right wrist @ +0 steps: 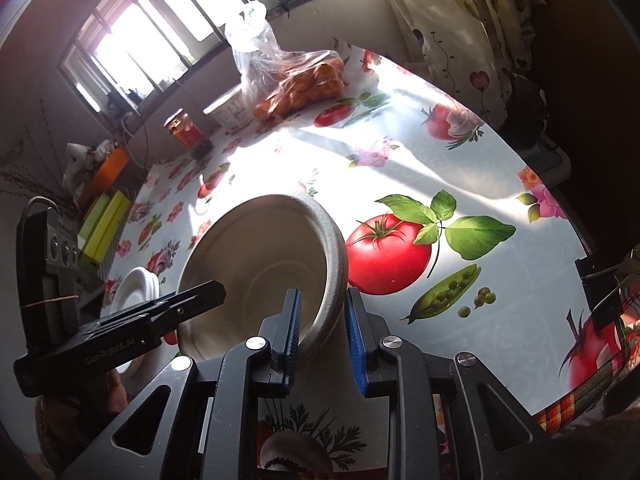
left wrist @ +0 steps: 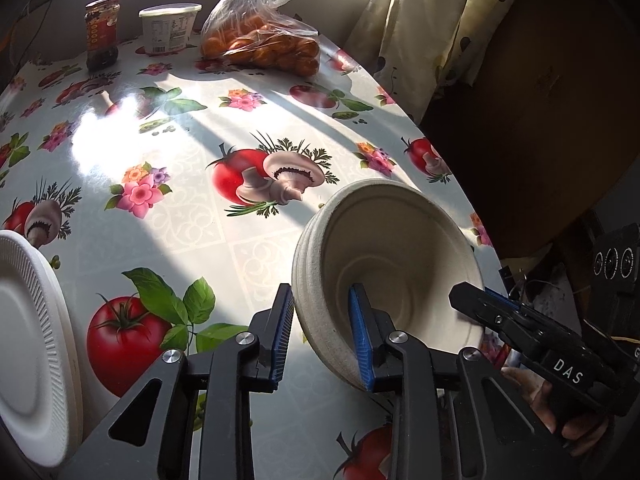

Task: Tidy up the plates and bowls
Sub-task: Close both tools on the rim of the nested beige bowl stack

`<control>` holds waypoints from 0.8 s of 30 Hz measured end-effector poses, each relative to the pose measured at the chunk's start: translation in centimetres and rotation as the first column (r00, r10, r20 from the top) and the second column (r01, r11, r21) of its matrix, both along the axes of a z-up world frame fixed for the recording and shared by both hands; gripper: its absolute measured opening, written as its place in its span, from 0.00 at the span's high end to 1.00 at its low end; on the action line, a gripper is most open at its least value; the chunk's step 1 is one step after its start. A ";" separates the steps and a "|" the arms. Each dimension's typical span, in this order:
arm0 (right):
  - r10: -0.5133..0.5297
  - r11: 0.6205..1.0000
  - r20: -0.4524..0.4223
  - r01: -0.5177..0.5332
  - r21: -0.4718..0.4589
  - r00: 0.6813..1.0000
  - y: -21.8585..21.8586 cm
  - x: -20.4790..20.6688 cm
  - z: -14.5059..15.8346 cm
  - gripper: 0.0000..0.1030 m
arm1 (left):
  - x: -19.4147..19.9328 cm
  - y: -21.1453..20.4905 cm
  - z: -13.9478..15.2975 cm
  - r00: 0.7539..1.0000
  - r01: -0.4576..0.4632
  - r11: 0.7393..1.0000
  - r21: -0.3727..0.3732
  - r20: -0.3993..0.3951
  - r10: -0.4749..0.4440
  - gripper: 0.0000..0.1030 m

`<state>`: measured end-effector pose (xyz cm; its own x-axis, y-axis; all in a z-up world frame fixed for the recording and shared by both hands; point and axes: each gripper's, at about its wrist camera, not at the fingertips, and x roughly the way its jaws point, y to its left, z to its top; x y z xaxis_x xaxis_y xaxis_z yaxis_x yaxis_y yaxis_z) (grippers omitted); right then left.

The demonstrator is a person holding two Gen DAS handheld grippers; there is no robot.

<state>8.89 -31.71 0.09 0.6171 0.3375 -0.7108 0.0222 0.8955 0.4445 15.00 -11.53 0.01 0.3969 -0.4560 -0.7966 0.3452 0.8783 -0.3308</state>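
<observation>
We've got both grippers on the same stack of beige bowls point(left wrist: 384, 280), tilted up off the table point(left wrist: 180, 128) near its R edge. L gripper point(left wrist: 322, 336) straddles the stack's near-left wall: one blue pad inside the bowl, the other outside w/ a sliver of gap showing, so the fingers are spread around the rim, not yet clamped as far as we can judge. R gripper point(right wrist: 324, 336) does the mirror job on the opposite wall, inner pad close against the inside, outer pad standing just clear of the rim; also spread, not pinching. So the stack sits between the two tools, rim facing up and toward us, each gripper about equally near. The white plates point(left wrist: 28, 344) lie well to the L, by the table's near-left edge, closer to our L hand. If bowls go next to plates, carry runs leftward. Jar, tub and bag of oranges point(left wrist: 264, 46) at the far side stay out of the way.
</observation>
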 end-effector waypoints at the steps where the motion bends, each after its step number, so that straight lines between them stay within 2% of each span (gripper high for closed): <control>1: 0.000 1.000 0.000 0.000 -0.002 1.000 0.0 0.0 0.0 0.79 | 0.0 0.0 0.0 1.000 0.000 1.000 0.002 0.001 0.000 0.72; 24: 0.002 1.000 -0.027 -0.001 0.024 1.000 0.1 0.6 -0.2 0.79 | 0.2 0.5 0.6 1.000 -0.016 1.000 0.003 -0.002 0.016 0.72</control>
<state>9.50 -31.63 -0.08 0.5971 0.3554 -0.7191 0.0335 0.8847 0.4650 15.16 -11.01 0.61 0.4022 -0.4475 -0.7987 0.3305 0.8846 -0.3291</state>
